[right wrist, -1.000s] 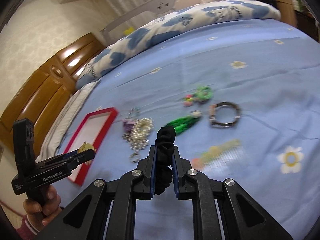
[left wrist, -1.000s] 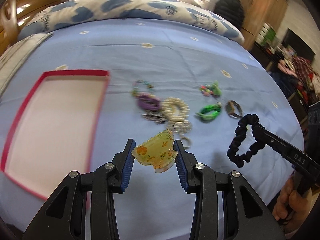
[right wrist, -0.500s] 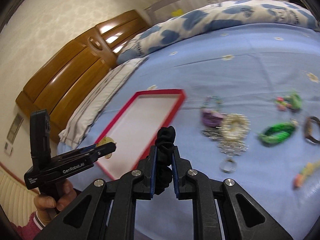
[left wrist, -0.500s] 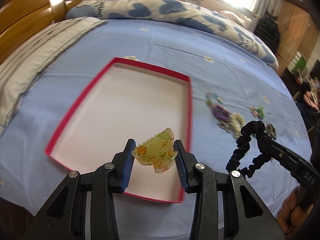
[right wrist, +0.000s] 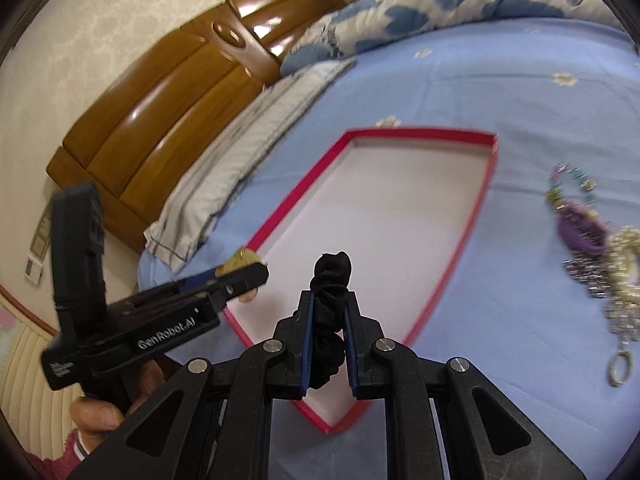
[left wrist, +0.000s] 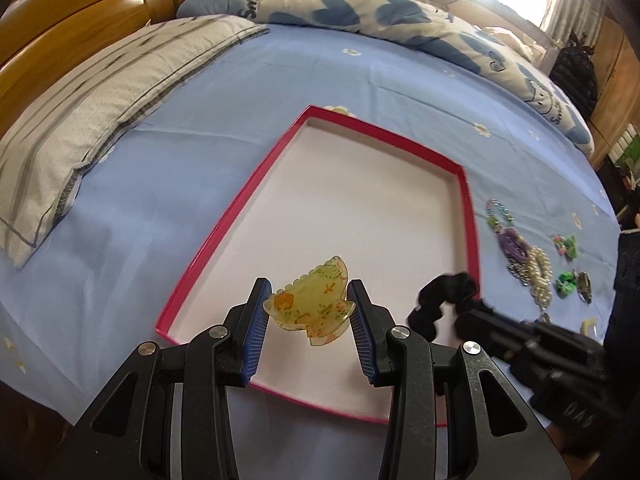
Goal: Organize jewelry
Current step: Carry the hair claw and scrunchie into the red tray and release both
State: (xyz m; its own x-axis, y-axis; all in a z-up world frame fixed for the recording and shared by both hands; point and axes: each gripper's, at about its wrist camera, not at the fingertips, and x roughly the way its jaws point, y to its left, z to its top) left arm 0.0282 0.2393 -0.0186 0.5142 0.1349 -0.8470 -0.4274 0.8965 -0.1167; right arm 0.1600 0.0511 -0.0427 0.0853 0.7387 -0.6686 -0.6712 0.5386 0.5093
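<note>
My left gripper [left wrist: 308, 312] is shut on a translucent yellow hair claw clip [left wrist: 310, 304] and holds it above the near end of the red-rimmed white tray [left wrist: 466, 184]. My right gripper [right wrist: 328, 300] is shut on a black scrunchie [right wrist: 330, 280] and holds it over the tray's near corner [right wrist: 416, 334]. The scrunchie also shows in the left wrist view [left wrist: 444, 300], beside the tray's right rim. The left gripper [right wrist: 240, 276] with the clip [right wrist: 242, 260] shows at the tray's left edge in the right wrist view.
Loose jewelry lies on the blue bedsheet right of the tray: a purple bracelet [right wrist: 580, 228], a pearl bracelet [right wrist: 628, 256], a silver chain [right wrist: 620, 360], green pieces [left wrist: 566, 284]. A striped pillow [left wrist: 100, 92] and wooden headboard [right wrist: 168, 88] are to the left.
Both grippers have moved left from the jewelry pile to over the tray, each carrying its item. The tray now fills the middle of both views.
</note>
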